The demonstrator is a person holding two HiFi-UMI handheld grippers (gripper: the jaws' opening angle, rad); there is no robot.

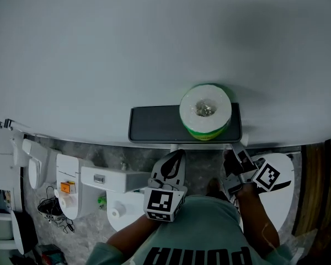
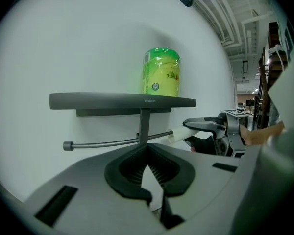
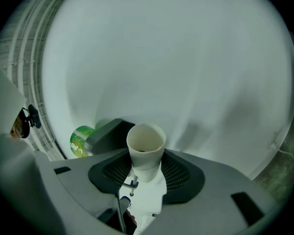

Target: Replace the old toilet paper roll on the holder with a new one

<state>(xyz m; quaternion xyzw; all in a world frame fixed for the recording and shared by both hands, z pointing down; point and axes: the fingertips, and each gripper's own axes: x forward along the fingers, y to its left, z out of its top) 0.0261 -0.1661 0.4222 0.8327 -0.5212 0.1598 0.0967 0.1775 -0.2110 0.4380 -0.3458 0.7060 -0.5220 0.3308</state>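
A dark grey shelf holder (image 1: 154, 125) is fixed to the white wall, with a thin metal rod (image 2: 108, 142) under it. On the shelf (image 2: 103, 100) stands a new roll in green wrap (image 1: 205, 110) (image 2: 161, 72) (image 3: 80, 141). My right gripper (image 3: 146, 156) (image 2: 188, 132) (image 1: 234, 158) is shut on the bare cardboard tube (image 3: 146, 148) (image 2: 179, 135) at the rod's right end. Whether the tube is still over the rod's tip I cannot tell. My left gripper (image 2: 148, 160) (image 1: 175, 160) hangs below the shelf's middle, jaws closed together and holding nothing.
Below the holder a white toilet (image 1: 116, 184) stands on a grey stone floor. A white rounded object (image 1: 278, 195) is under my right hand and a wooden panel (image 1: 319, 186) lies to its right. Cables and small items (image 1: 49, 208) lie at the lower left.
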